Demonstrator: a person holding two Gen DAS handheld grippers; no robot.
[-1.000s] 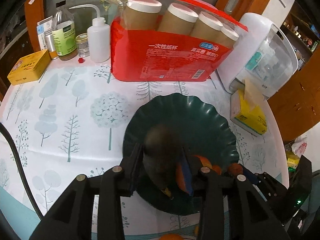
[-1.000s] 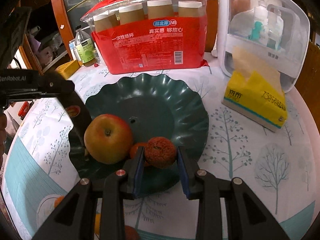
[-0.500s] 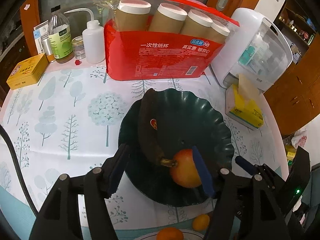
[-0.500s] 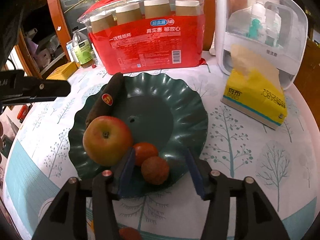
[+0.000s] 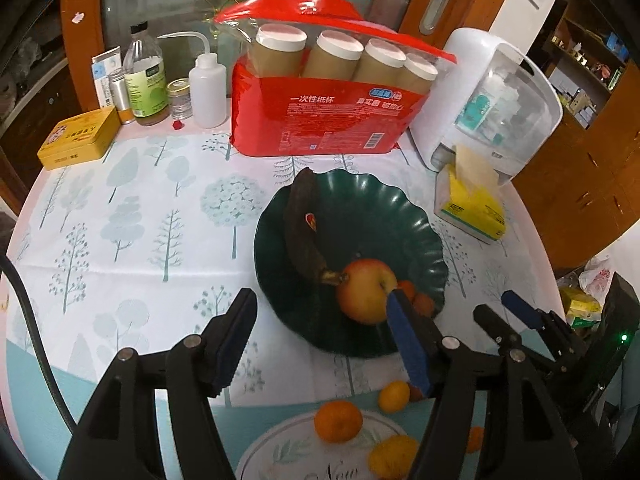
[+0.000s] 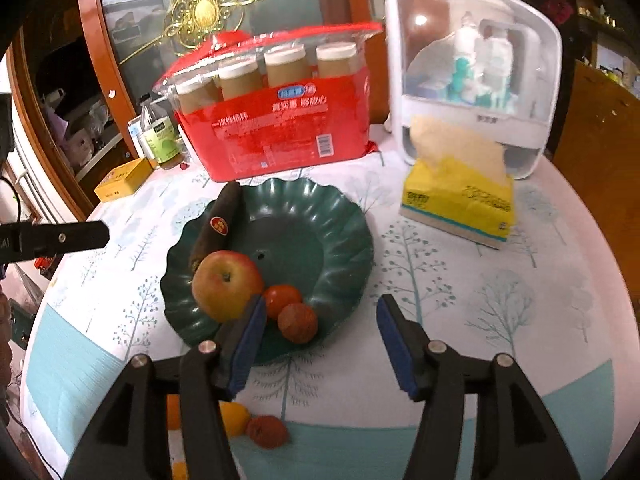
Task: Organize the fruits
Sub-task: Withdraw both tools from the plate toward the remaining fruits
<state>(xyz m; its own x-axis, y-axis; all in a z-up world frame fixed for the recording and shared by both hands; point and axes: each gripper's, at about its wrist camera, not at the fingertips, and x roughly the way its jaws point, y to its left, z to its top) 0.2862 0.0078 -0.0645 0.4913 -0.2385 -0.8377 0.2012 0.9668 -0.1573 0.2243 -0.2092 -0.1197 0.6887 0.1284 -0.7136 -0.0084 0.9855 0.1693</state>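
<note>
A round bench [image 5: 132, 216] under a tree-printed cloth stands before a wood-framed glass cabinet door [image 6: 160, 40] with a gilt ornament [image 6: 202, 12]. Wooden cupboards [image 5: 580, 168] and cluttered shelves [image 5: 592, 60] fill the dim right side.

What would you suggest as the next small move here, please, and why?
Probably lower the left gripper toward the orange on the white plate: both grippers are empty, the right gripper opening, and the green dish already holds four fruits.
</note>
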